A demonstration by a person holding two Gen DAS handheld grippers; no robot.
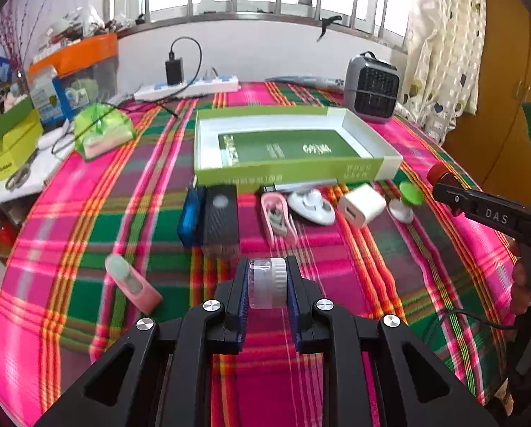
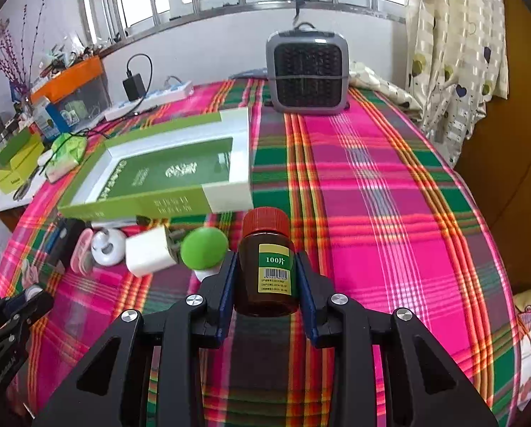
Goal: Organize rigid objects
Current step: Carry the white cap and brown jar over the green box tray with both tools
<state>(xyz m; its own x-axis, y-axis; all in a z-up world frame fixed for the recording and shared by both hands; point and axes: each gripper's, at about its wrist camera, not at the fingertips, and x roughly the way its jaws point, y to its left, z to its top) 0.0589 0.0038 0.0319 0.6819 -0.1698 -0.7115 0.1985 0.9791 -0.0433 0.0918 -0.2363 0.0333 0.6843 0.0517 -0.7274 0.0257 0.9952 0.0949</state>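
Nearest the left wrist camera, the left gripper is clenched on a small clear-and-white round tape dispenser, held above the plaid blanket. The right gripper is clenched on a brown pill bottle with a red cap, upright between the blue pads.

Container: the open green-and-white box lies flat near the middle of the blanket; only a green printed panel shows inside it.

Along the box's near wall lies a row of items: a blue case touching a black box, a pink stapler-like item, a white oval holder, a white charger cube and a green-capped white knob. A pink device lies apart, nearer the left gripper.

Open blanket extends right of the box toward the grey heater and the blanket's right edge.
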